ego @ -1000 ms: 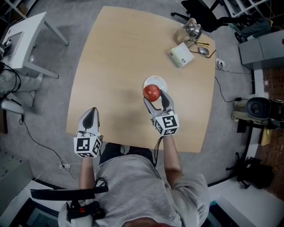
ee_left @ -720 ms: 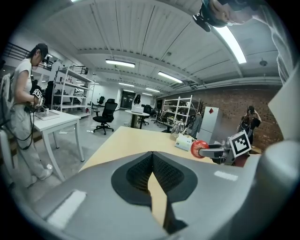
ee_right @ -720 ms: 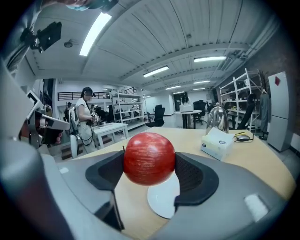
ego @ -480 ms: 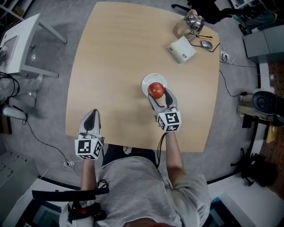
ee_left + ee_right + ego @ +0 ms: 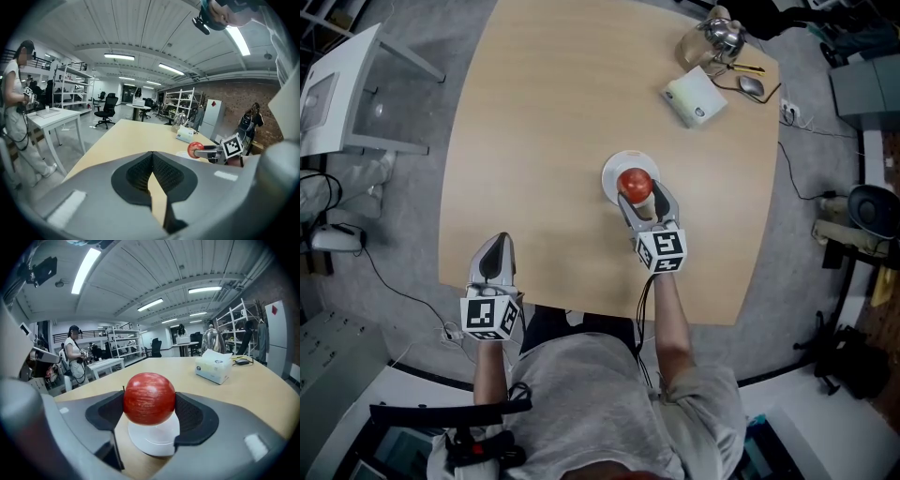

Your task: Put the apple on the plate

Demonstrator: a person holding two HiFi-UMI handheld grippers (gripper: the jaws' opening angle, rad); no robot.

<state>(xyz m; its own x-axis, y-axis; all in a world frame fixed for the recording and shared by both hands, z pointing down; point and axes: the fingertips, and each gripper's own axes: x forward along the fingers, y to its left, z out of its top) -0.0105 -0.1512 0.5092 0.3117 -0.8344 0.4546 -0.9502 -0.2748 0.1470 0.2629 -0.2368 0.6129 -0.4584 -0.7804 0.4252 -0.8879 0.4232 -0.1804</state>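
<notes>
The right gripper [image 5: 643, 201] has its fingers [image 5: 193, 417] spread wide and clamped on the apple [image 5: 149, 398], which hangs just above the small white plate [image 5: 157, 441] near the middle of the table [image 5: 534, 122]. The left gripper [image 5: 492, 261] sits at the near table edge, its fingers together on nothing. The risk lies in the release — the apple is round and the plate small, so letting go high or off-centre could send it rolling off.

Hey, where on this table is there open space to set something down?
The whole left half of the table is bare, from the far edge down to the left tool. Also free: the strip between the plate and the tissue box. Crowded: the far right corner, with jug and mouse.
</notes>
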